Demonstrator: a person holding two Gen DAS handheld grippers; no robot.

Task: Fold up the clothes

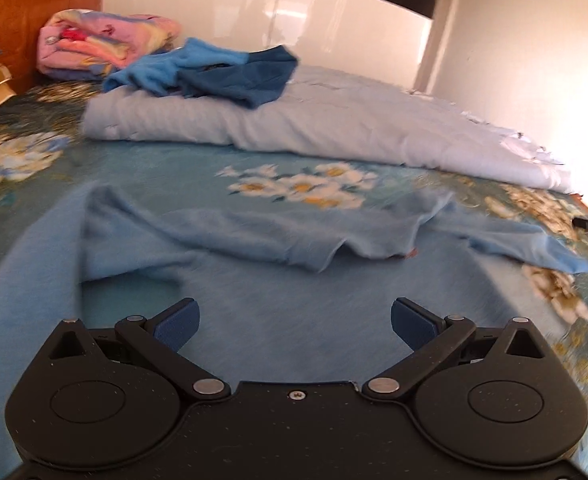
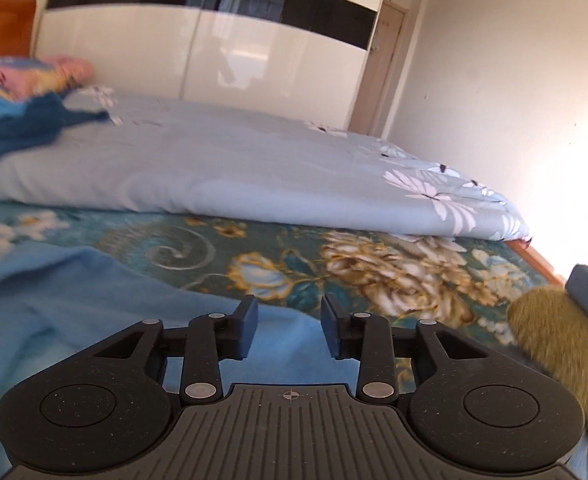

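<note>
Right below my left hand-held gripper (image 1: pixel 295 320) lies the light blue garment (image 1: pixel 253 312), spread on the bed's floral cover (image 1: pixel 294 184); the jaws stand wide apart with nothing between them, hanging over the cloth. One edge of the garment is turned back on itself into a rumpled band across the middle, and a sleeve (image 1: pixel 534 248) trails off toward the right side of that view. From my right wrist, my right hand-held gripper (image 2: pixel 289 328) is released too, jaws parted with a clear gap and empty, poised over the garment's edge where blue cloth meets the flowered cover. Beyond the garment a pale grey-blue duvet (image 2: pixel 253 168) lies folded along the bed. On its far left end sits a small heap of clothes: a bright blue piece (image 1: pixel 165 68) and a darker blue one (image 1: pixel 245 76) touching it. Behind those is a pink patterned bundle (image 1: pixel 105 44). Glossy white wardrobe doors (image 2: pixel 213 48) with a dark band close the back. At the right edge of the right view something olive and fuzzy (image 2: pixel 550 344) shows, too blurred to name
</note>
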